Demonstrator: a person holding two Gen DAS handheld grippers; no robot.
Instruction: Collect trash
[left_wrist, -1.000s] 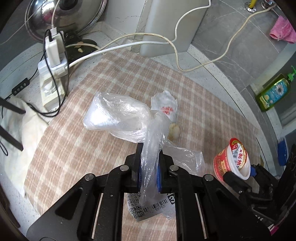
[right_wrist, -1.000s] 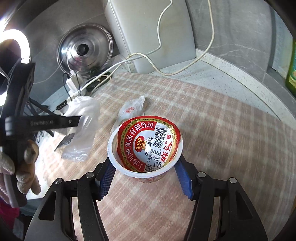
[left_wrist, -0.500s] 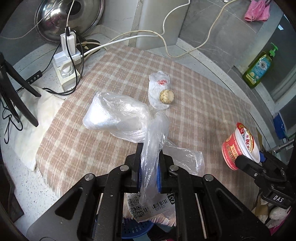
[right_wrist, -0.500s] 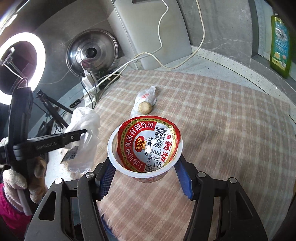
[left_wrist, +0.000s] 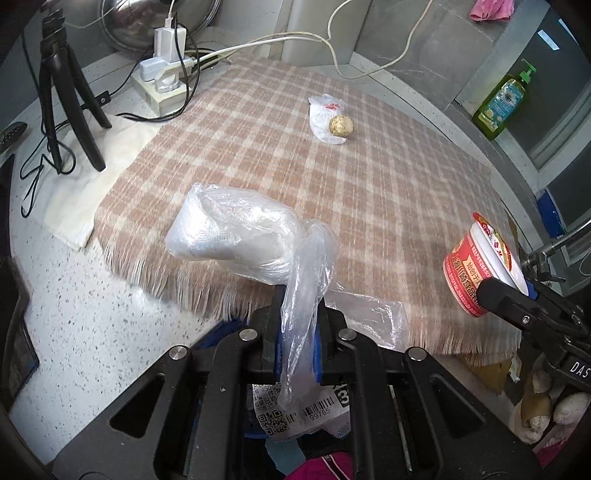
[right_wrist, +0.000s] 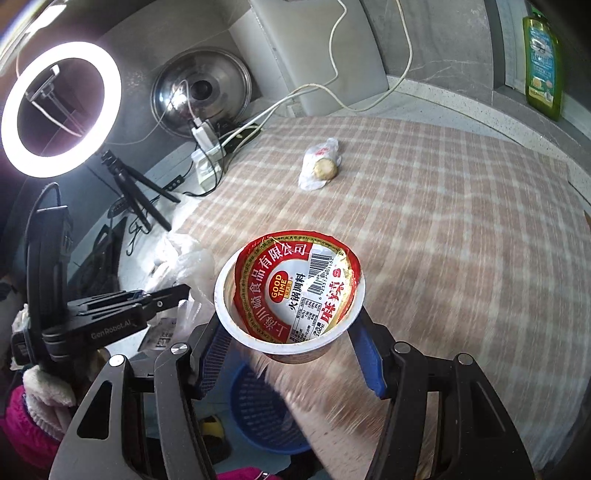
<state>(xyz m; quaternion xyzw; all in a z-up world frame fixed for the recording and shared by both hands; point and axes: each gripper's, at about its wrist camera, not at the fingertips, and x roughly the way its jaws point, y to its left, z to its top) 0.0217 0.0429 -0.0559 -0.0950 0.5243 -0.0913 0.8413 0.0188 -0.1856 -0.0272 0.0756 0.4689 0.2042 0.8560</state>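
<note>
on cup lid (right_wrist: 295, 291): "good time" (red)

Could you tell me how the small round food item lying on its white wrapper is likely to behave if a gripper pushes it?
The round food item would probably roll, being ball-shaped and loose. Its thin crinkled wrapper looks floppy and light, so it would likely slide or bunch on the checked cloth.

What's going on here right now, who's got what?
A person is clearing trash with two handheld grippers. The left gripper is shut on a clear plastic bag, and the right gripper clamps a red-and-white sauce cup. Both are held over the table's near edge, above a blue basket on the floor. A small wrapper with a round lump remains on the checked cloth.
</note>
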